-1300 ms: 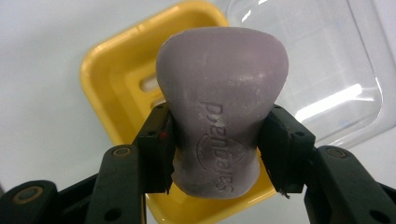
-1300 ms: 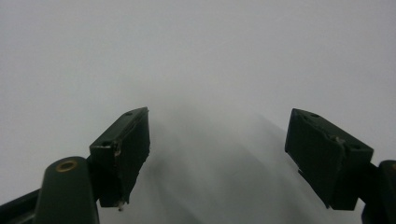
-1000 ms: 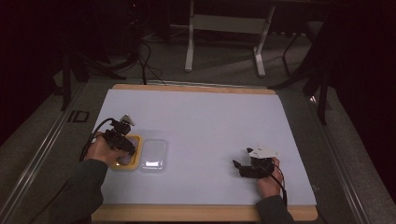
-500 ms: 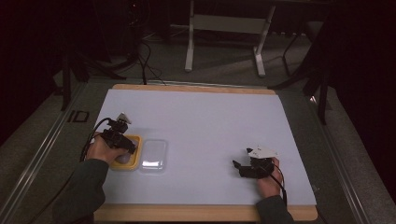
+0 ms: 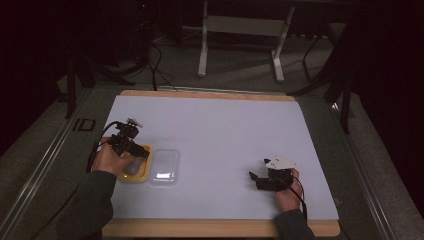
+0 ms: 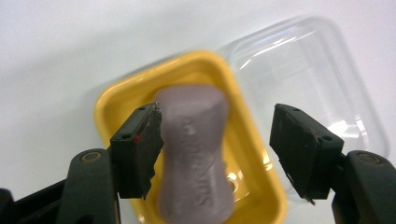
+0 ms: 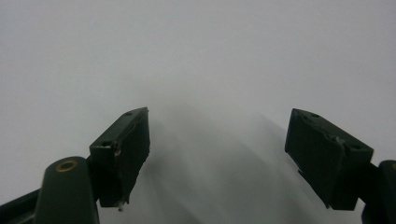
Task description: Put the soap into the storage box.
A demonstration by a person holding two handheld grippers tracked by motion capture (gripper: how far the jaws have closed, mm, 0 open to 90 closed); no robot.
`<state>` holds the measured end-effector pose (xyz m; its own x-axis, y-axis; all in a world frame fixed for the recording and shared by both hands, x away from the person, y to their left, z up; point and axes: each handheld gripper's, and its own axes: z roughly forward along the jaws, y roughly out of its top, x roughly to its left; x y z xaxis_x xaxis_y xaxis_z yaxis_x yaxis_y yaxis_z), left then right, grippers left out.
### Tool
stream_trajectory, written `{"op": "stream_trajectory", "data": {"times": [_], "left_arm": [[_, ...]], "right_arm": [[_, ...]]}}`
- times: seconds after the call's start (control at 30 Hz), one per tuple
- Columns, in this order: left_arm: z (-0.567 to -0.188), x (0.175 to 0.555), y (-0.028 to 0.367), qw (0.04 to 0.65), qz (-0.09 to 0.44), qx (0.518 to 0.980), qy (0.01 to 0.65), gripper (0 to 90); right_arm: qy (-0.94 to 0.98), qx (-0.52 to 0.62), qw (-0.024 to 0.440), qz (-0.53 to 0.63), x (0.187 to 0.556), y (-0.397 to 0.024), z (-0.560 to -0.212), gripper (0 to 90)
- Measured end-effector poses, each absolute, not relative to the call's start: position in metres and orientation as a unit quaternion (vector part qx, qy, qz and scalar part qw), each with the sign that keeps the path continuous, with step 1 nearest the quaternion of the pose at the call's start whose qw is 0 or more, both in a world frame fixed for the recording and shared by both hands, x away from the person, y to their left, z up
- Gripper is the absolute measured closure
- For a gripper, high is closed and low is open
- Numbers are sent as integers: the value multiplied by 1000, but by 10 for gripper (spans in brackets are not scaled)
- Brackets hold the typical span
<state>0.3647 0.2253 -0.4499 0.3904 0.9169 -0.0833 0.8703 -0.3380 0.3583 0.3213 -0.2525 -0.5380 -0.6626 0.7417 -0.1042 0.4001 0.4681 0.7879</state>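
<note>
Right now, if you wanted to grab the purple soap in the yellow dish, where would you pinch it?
Probably at the narrow waist of the purple soap, coming straight down from above with one jaw on each long side. It lies flat in the yellow dish, whose walls block any sideways approach.

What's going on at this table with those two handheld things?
A person holds a gripping tool in each hand. The left tool hangs over a yellow tray with a lilac soap-like bar lying in it. Its jaws have just been opening and now stand apart with the bar between them, one pad close against it. A clear plastic lid lies right beside the tray. The right tool rests open on the white table cover, holding nothing.
</note>
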Motion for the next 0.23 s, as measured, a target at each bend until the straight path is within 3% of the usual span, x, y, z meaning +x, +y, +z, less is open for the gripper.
{"op": "stream_trajectory", "data": {"times": [0.23], "left_arm": [[-445, 353, 212, 231, 89, 821, 514, 341]], "right_arm": [[829, 349, 218, 379, 323, -252, -538, 216]]}}
